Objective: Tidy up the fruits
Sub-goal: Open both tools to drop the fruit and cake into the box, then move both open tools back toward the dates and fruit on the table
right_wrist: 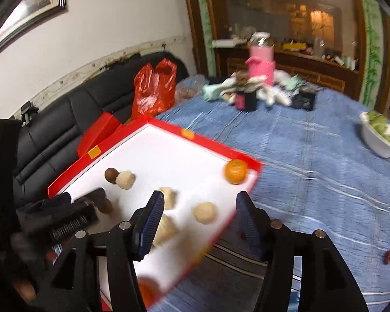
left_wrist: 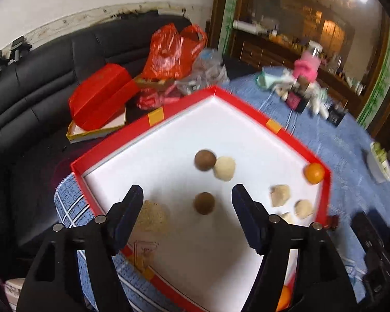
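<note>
Left wrist view, red tray (left_wrist: 293, 135) corner pointing away, round fruits inside, both jaws apart, empty.

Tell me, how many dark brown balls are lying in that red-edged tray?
2. One brown ball touches a pale lump near the tray's middle; the other lies alone, nearer the left gripper. Grippers may hide more.
</note>
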`<state>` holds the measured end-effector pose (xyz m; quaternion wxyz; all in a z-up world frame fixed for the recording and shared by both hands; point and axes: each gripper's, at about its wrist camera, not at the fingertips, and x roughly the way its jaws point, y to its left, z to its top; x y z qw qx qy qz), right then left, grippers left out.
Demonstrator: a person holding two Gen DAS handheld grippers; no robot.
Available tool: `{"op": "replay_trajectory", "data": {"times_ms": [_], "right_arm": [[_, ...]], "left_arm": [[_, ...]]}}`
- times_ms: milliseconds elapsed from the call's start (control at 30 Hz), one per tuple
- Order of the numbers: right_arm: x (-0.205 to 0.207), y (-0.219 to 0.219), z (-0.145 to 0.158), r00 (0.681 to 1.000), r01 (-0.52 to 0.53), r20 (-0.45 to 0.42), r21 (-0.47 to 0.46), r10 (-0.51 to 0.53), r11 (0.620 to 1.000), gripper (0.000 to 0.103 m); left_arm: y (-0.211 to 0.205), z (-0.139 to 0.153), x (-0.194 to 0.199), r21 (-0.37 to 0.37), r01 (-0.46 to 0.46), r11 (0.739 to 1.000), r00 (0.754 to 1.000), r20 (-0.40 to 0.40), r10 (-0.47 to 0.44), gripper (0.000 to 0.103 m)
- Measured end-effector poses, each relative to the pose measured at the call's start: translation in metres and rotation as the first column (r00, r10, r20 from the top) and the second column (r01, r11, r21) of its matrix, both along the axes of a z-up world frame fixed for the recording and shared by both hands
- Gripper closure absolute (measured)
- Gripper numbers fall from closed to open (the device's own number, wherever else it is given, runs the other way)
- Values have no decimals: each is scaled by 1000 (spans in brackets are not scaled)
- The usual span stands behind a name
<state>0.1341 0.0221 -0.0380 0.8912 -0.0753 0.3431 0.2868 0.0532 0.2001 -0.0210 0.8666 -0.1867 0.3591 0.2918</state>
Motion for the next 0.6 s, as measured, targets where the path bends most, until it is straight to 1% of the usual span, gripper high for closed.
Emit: {"op": "replay_trajectory", "data": {"times_ms": [33,67,133,200,267,367,400,433,500,533,600], "right_arm": [[-3,-16,4,1000,22,8,14,-23,1000,40],[-5,-43,8,998,63,14,29,-64,998,39],[-6,-80,11,991,131,16,41,-132,991,39],[-5,-135,8,967,254,-4,55,-254,966,39],[-2,-178,3,938,347,-42,66,-345,935,37],[-1,-225,-7,899,434,-99,70,-427,898,37],[-2,-236,-10,890,452,-110,71,-443,889,37],[-3,-240,-11,887,457,-115,73,-448,887,39],[-6,-240,-12,891,447,-132,87,-435,890,39],[-4,-236,-12,899,430,-138,88,-416,899,39],[0,-203,-9,939,329,-135,78,-317,941,40]], "left_arm": [[-4,5,-6,-6,9,1000,999,33,-8,32],[-7,8,-10,-7,16,1000,998,55,-15,32],[-18,15,-19,6,30,1000,995,100,-30,32],[-29,18,-22,23,56,998,990,126,-59,32],[-44,20,-23,37,98,995,985,138,-102,32],[-70,20,-18,51,198,979,970,134,-203,32],[-79,21,-15,60,235,970,961,134,-241,32],[-92,22,-11,75,299,951,943,130,-307,32],[-108,24,-8,108,352,930,924,122,-364,32],[-113,26,-9,123,357,926,920,122,-371,32],[-117,27,-12,136,355,925,920,127,-372,32]]}}
